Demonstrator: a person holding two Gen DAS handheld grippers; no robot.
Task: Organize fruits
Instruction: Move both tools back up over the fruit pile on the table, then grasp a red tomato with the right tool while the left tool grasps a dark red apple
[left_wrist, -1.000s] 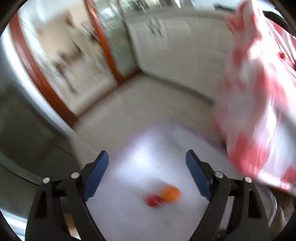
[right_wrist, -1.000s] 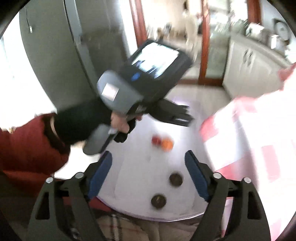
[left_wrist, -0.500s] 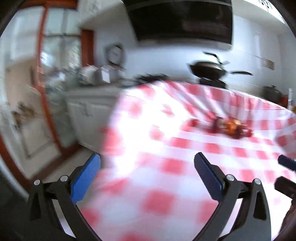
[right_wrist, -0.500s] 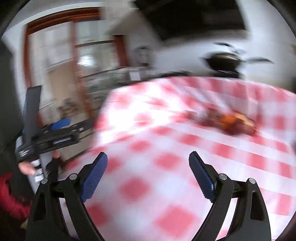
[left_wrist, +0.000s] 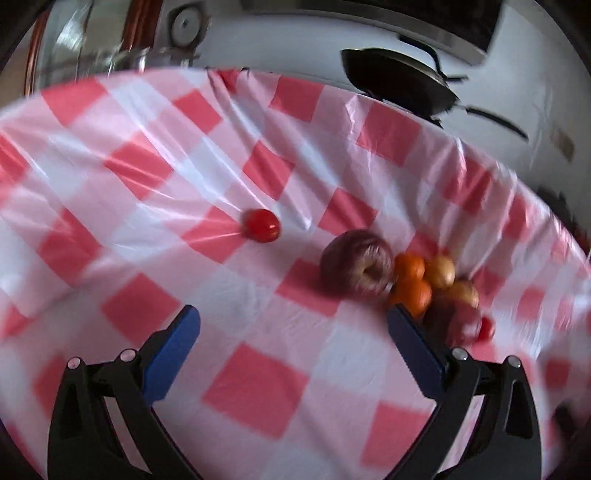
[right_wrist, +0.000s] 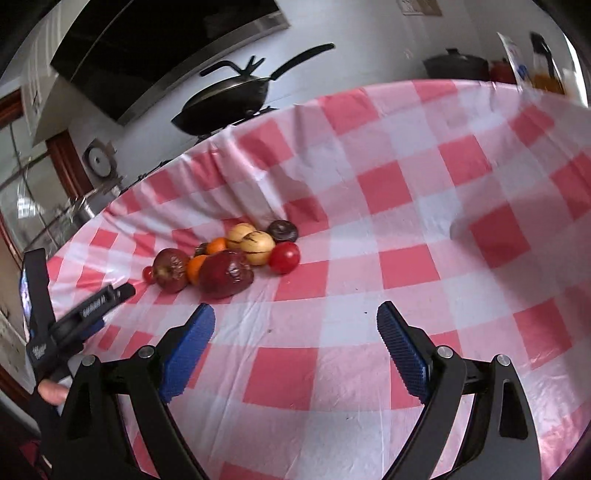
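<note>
A: Inspecting the fruit: a cluster of dark red apples (right_wrist: 225, 273), oranges (right_wrist: 195, 266), pale yellow round fruits (right_wrist: 258, 246) and a glossy red tomato (right_wrist: 283, 257) lies touching on the red-and-white checked counter (right_wrist: 424, 229); one small red tomato (left_wrist: 260, 225) sits apart.

B: Tongs?

A: Left tongs (left_wrist: 293, 325) spread wide, nothing between them, pile just beside the right-hand finger. Right tongs (right_wrist: 295, 325) spread, empty, near the pile.

B: Advice?

A: In my judgement, take an outer fruit first, centre it between the pads, close gently; round fruit may roll.
</note>
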